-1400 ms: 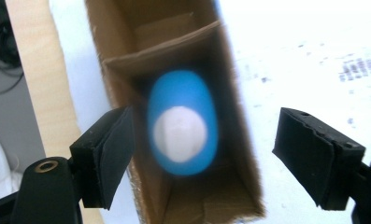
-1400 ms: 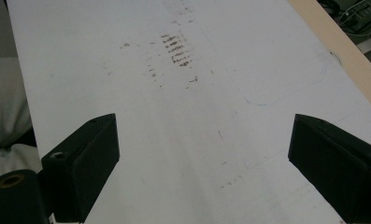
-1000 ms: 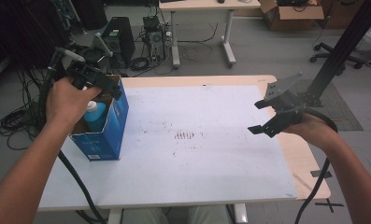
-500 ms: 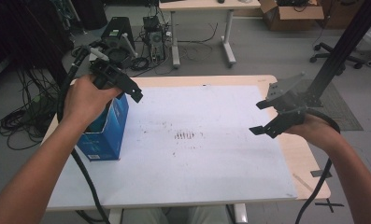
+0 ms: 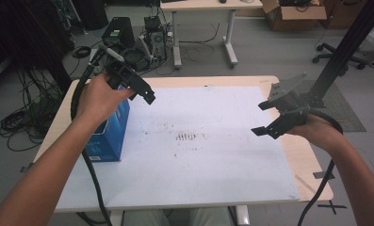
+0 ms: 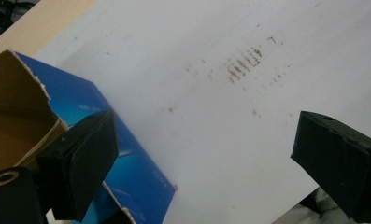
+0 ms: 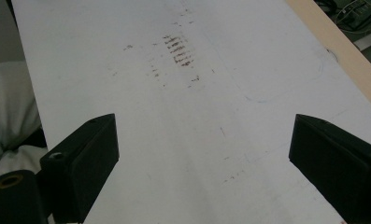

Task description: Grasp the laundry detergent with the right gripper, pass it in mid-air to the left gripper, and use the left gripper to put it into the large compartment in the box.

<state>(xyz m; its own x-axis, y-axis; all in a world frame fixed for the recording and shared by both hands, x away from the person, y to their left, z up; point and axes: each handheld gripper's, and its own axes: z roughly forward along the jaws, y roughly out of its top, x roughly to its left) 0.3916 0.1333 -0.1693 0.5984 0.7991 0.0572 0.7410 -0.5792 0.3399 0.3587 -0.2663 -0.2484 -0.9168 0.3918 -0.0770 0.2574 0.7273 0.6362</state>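
A blue cardboard box (image 5: 110,137) with a torn open top stands on the left part of the white mat (image 5: 199,160). In the left gripper view the box (image 6: 141,163) lies just left of the jaws, and its brown inside shows. My left gripper (image 5: 140,92) hangs in the air above the box's right edge. Its jaws have just been opening and now stand wide with nothing between them (image 6: 206,158). My right gripper (image 5: 259,120) hovers over the mat's right side, open and empty (image 7: 204,158).
Brown smudge marks (image 5: 187,136) sit at the mat's middle. The wooden table (image 5: 312,160) shows as a rim around the mat. Behind the table are cables and computer gear (image 5: 133,42) on the floor, and a black post (image 5: 340,52) rises at the right.
My left hand has moved right, from over the box's open top to above its right edge. The right hand has kept still.
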